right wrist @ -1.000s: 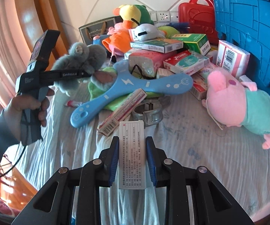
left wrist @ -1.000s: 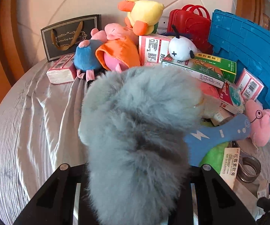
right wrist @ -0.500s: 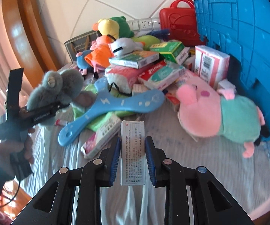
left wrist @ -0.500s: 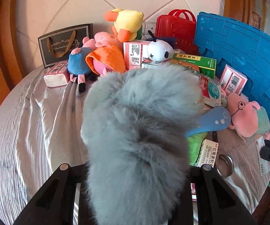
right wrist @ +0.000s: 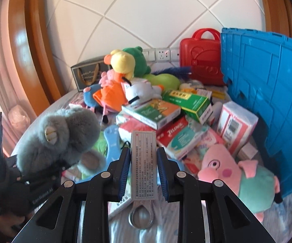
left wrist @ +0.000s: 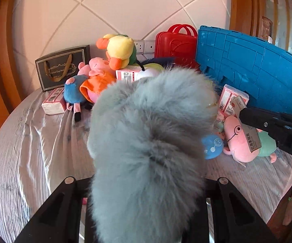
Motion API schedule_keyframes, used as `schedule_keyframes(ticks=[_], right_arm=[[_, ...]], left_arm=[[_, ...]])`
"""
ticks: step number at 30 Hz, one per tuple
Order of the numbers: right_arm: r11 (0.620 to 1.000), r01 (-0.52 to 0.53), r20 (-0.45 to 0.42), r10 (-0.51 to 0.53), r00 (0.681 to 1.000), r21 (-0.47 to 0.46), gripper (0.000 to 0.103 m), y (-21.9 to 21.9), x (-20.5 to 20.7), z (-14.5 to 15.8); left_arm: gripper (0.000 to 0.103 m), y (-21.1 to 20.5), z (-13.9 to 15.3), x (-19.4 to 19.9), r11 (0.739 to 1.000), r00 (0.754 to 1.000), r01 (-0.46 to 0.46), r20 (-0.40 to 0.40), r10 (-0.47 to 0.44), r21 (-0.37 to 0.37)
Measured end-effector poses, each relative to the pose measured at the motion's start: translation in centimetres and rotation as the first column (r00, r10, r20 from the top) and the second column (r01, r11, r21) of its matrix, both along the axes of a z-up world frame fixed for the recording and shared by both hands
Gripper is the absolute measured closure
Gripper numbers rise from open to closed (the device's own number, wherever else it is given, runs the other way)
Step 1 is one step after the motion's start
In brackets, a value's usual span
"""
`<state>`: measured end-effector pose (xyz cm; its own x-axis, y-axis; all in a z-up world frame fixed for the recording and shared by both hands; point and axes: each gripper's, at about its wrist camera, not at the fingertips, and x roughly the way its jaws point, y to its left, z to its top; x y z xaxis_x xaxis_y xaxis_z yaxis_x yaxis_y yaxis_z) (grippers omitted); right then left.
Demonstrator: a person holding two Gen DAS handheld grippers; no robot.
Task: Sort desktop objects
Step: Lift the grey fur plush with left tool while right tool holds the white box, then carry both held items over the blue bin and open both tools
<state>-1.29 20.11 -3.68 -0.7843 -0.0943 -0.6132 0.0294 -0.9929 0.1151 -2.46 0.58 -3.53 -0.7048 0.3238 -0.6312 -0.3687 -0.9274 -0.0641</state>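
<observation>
Above table (right wrist: 166,230), tongs gripping plush (left wrist: 150,141), box (right wrist: 143,162)

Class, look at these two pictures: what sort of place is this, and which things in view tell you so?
Probably a room in a home: a cloth-covered table against a white tiled wall with wall sockets, piled with plush toys such as a pink pig and small boxes.

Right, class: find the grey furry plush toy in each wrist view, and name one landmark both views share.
Left wrist view: the grey furry plush toy fills the centre foreground, held in the left tool.
Right wrist view: it sits at lower left.
Shared landmark: the red case against the wall.
</observation>
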Motion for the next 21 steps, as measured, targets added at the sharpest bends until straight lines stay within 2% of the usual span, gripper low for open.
schedule_keyframes(ticks=[6,11,17,21], right_arm=[[0.999,0.051,-0.046,-0.051,0.998,0.008,0.076,2.0,0.6,3.0],[0.992,0.128,-0.118,-0.124,0.985,0.023,0.076,5.2,1.9,7.4],[0.973,0.229,-0.218,-0.214,0.952,0.043,0.076,9.4,4.4,13.4],[0.957,0.283,-0.253,-0.259,0.932,0.061,0.076,11.9,5.4,15.8]], left_arm=[[0.073,3.3,3.2,0.0,0.998,0.998,0.051,-0.048,-0.05,0.027],[0.073,7.1,6.6,-0.3,0.992,0.99,0.108,-0.097,-0.102,0.057],[0.073,12.6,12.1,-0.4,0.973,0.965,0.21,-0.177,-0.192,0.092],[0.074,16.2,14.8,-0.6,0.959,0.948,0.265,-0.21,-0.24,0.099]])
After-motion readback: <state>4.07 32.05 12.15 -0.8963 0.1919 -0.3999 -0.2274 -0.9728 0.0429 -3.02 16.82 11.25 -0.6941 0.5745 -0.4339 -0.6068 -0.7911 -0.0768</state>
